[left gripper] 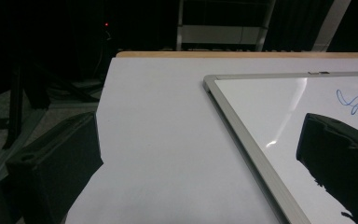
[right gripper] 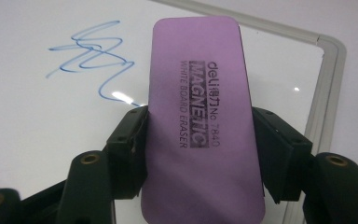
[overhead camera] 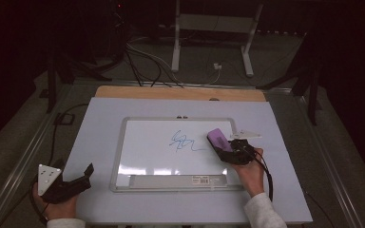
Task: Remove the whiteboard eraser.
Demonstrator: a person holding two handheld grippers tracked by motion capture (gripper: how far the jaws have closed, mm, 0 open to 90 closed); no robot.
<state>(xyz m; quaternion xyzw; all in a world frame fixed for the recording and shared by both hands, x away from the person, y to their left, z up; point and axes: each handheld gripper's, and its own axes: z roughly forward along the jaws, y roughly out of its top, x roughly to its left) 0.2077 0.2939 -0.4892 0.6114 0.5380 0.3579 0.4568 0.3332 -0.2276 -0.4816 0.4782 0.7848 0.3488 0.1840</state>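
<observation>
On the white table [overhead camera: 100, 199], a framed whiteboard [overhead camera: 123, 142] lies flat near the middle, with a blue scribble [overhead camera: 183, 141] drawn on its upper centre. At the board's right side, the right gripper [overhead camera: 229, 148] holds a purple eraser [overhead camera: 217, 139], its 2 black jaws pressed against the eraser's long sides. From the right gripper view, the eraser [right gripper: 200, 121] stands lengthwise between the jaws and reaches well past them toward the board's far corner. Black print on its face reads "MAGNETIC WHITE BOARD ERASER". The scribble [right gripper: 91, 51] sits to the left of the eraser in that view, and the tail of the line runs down toward the left jaw. Whether the eraser's underside touches the board cannot be told. The person's right hand [overhead camera: 248, 171] grips the tool from below, with a pale sleeve [overhead camera: 264, 211] at the table's front edge.

Over at the table's front left corner, the left gripper [overhead camera: 78, 180] rests in the left hand [overhead camera: 52, 204], well apart from the board. Its jaws stand wide apart with nothing between them. In the left gripper view, bare table [left gripper: 158, 154] and the board's metal frame [left gripper: 247, 144] lie between the 2 jaws.
</observation>
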